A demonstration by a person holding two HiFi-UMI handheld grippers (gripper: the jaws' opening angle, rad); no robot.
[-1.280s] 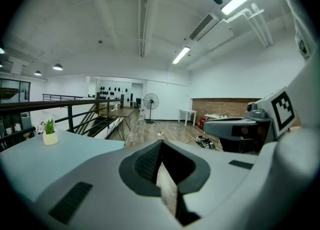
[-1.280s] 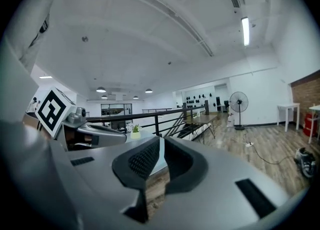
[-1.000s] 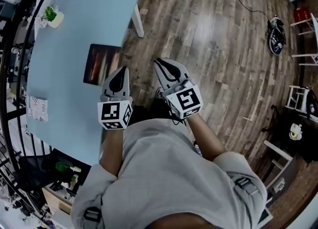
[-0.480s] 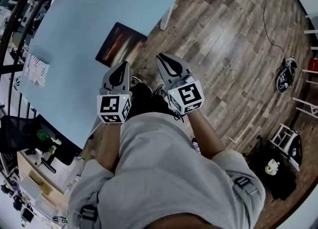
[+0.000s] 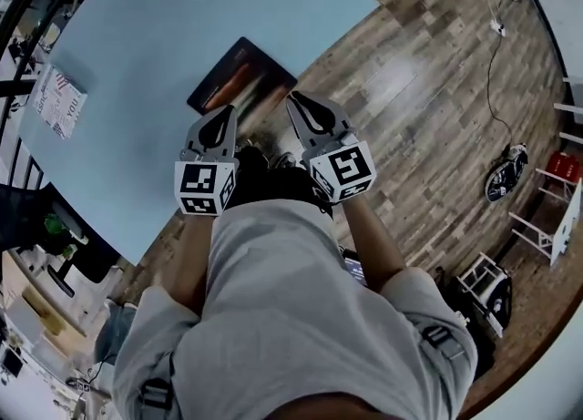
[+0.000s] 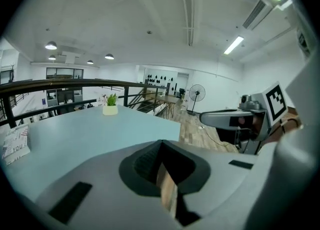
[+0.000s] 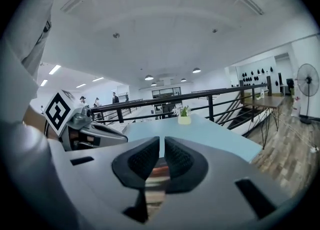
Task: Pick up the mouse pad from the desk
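Dark rectangular mouse pad with a red-orange print (image 5: 239, 76) lies flat by the near edge of the pale blue tabletop (image 5: 137, 35), toward its right corner. The left tongs (image 5: 221, 125) and right tongs (image 5: 306, 108) sit just short of it, both drawn together on nothing, the right showing only a slit. My read: thin, light and floppy with a grippy underside and no lip to get under, so open up and pinch the near edge, dragging it past the tabletop edge if needed. The tongs hide its near corner in the head view and both gripper views show barely a sliver, so thickness and any overhang can't be told.
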